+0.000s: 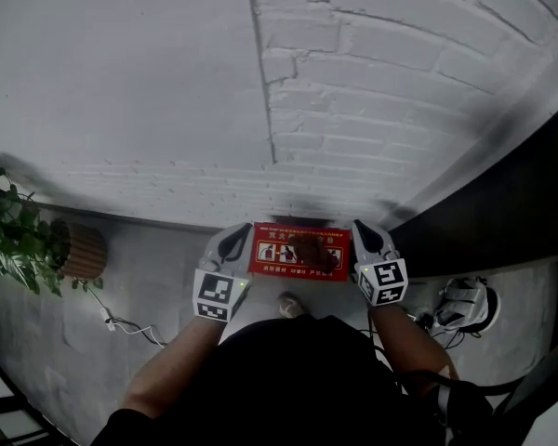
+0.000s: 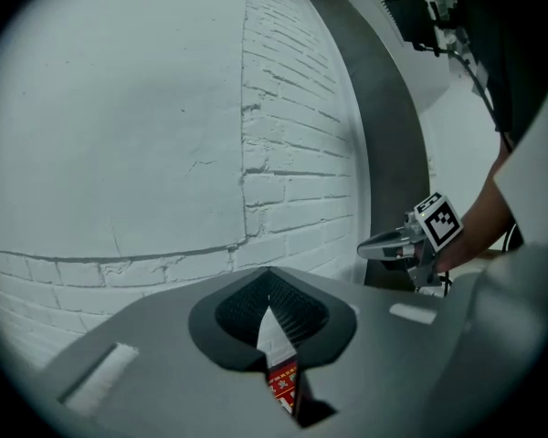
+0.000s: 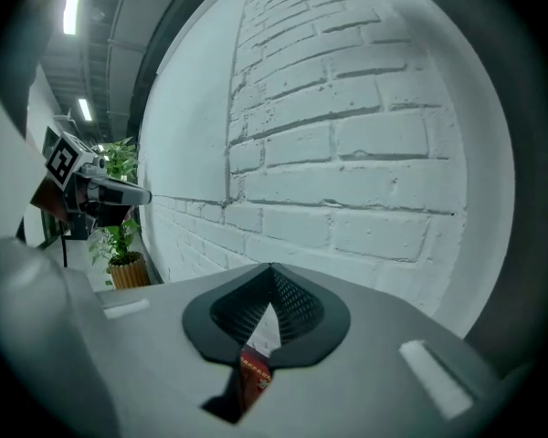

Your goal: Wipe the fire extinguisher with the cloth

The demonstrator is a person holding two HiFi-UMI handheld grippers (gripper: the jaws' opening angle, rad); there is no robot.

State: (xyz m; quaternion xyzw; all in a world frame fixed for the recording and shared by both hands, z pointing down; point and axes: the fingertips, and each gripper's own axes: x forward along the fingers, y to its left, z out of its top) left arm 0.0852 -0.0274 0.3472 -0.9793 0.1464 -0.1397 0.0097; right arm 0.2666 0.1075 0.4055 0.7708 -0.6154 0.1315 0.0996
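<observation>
A red fire-extinguisher box (image 1: 277, 254) with white print stands on the floor against the white brick wall. A brown cloth (image 1: 313, 249) lies crumpled on its top. My left gripper (image 1: 239, 232) hovers at the box's left end and my right gripper (image 1: 361, 229) at its right end, both pointing at the wall. Both have their jaws shut with nothing between the pads. In the left gripper view the shut tips (image 2: 270, 301) meet over a sliver of the red box (image 2: 283, 386). The right gripper view shows the same: shut tips (image 3: 271, 295) above the box (image 3: 253, 377). No extinguisher itself is in view.
A potted plant (image 1: 19, 240) in a wicker pot (image 1: 82, 251) stands at the left by the wall, with a white cable (image 1: 126, 323) on the floor nearby. A white device (image 1: 465, 303) lies at the right below a dark wall panel (image 1: 511, 203). The person's shoe (image 1: 288, 303) is just before the box.
</observation>
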